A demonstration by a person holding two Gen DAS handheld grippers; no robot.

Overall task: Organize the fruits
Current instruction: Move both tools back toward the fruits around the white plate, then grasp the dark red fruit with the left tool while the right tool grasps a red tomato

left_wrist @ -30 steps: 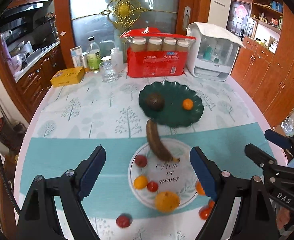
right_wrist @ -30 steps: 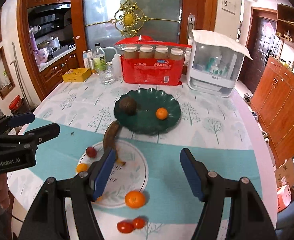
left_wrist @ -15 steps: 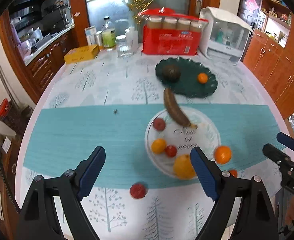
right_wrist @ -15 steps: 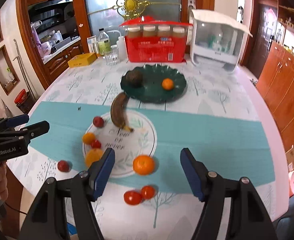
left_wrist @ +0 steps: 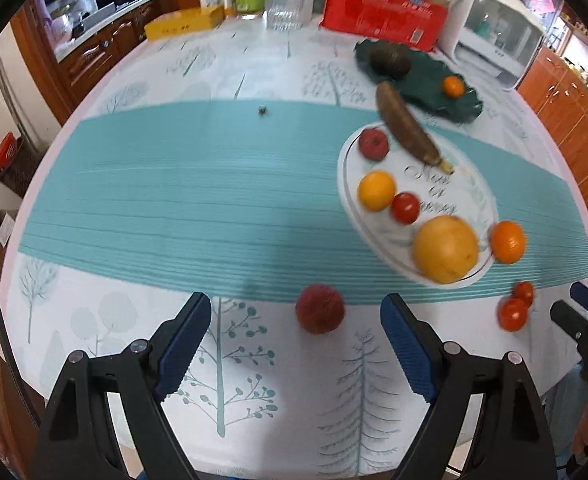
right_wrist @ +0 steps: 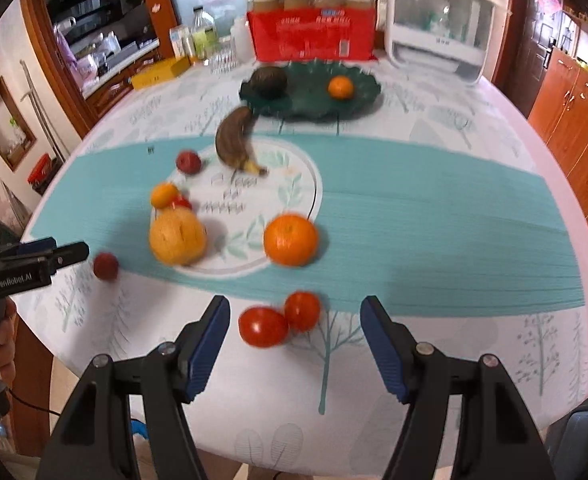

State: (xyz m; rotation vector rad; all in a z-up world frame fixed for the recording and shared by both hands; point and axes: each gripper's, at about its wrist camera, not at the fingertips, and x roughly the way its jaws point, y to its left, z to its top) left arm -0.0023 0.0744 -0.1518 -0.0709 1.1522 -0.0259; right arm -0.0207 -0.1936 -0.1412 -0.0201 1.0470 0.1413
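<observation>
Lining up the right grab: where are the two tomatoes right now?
In the right wrist view, the tomatoes sit touching on the white cloth, ahead of the open right hand-held gripper, nearer than the orange.

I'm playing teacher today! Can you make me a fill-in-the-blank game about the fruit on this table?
1. The green plate holds a dark avocado and one small ____.
2. In front of the right gripper lie ____ red tomatoes, touching.
3. The brown banana has its yellow stem end on the ____ plate.
4. Both the right gripper and the left gripper are ____ and hold nothing.

Missing words: orange; two; white; open
</observation>
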